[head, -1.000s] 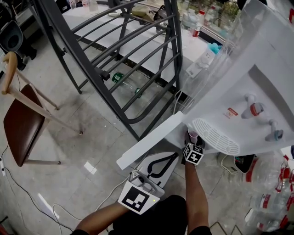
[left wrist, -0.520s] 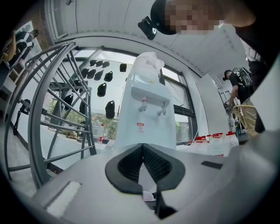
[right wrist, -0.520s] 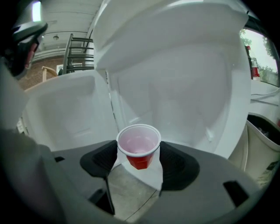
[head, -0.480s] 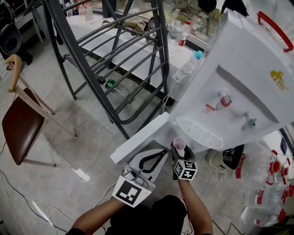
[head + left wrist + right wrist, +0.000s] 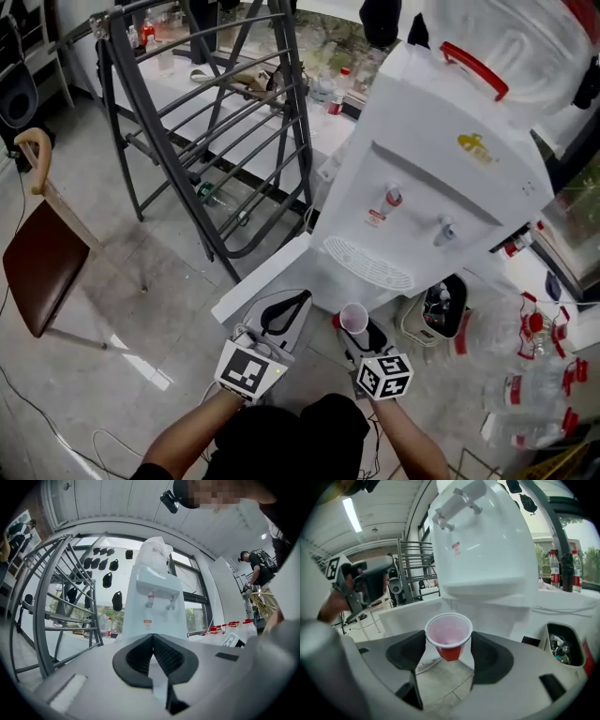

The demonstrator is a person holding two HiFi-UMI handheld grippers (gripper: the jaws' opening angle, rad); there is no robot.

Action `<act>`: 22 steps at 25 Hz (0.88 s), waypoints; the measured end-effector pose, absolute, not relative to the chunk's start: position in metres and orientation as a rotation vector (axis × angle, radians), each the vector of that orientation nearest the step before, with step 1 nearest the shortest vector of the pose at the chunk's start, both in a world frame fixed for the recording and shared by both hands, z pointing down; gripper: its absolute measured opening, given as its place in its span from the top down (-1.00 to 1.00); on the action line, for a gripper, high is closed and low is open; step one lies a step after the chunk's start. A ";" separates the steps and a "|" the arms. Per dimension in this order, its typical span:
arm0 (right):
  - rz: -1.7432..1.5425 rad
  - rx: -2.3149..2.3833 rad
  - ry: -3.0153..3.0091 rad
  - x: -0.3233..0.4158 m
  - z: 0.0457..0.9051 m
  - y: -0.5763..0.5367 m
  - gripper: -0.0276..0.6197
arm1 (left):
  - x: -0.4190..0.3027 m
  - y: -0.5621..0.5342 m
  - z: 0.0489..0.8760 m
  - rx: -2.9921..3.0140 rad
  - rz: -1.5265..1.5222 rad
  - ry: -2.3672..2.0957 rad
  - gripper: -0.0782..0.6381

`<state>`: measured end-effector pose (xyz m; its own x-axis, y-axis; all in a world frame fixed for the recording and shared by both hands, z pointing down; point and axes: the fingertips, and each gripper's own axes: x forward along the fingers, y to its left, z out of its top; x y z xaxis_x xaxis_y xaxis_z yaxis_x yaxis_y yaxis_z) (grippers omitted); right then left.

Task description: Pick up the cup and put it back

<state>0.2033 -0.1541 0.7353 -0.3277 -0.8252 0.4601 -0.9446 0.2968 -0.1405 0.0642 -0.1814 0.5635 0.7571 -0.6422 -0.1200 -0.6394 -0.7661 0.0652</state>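
Note:
A red plastic cup [image 5: 353, 318] with a pale inside stands upright between the jaws of my right gripper [image 5: 357, 328], which is shut on its sides. In the right gripper view the cup [image 5: 449, 639] hangs above the floor, in front of the white water dispenser [image 5: 483, 541]. The dispenser [image 5: 422, 178] rises just beyond, and its drip tray [image 5: 367, 263] is a short way past the cup. My left gripper [image 5: 302, 298] is to the left, near the floor, its black pads [image 5: 152, 653] together with nothing in them.
A white panel [image 5: 258, 284] juts from the dispenser's base toward my left gripper. A grey metal rack [image 5: 216, 122] stands behind it, and a brown chair [image 5: 42, 258] at far left. A small bin [image 5: 439, 307] and several plastic bottles [image 5: 534, 375] crowd the right.
My right gripper has drawn the cup back from under the dispenser's drip tray toward the person. The head view has tilted up and shows more of the dispenser.

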 end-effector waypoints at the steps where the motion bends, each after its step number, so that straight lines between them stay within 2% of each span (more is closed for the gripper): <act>1: 0.550 1.601 -2.283 0.203 0.720 -0.151 0.02 | 0.065 -0.181 0.561 2.929 -0.204 -1.065 0.76; 11: 0.411 1.552 -2.422 0.203 0.596 -0.146 0.02 | 0.079 -0.178 0.534 2.985 -0.167 -1.058 0.76; 22: 0.345 1.664 -2.336 0.250 0.567 -0.199 0.02 | 0.093 -0.176 0.528 2.998 -0.164 -1.022 0.76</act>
<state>0.2495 -0.1988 0.5674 -0.3153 -0.8869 0.3376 -0.9466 0.3192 -0.0457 0.0928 -0.1764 0.5280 0.7870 -0.6075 -0.1073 -0.6106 -0.7919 0.0048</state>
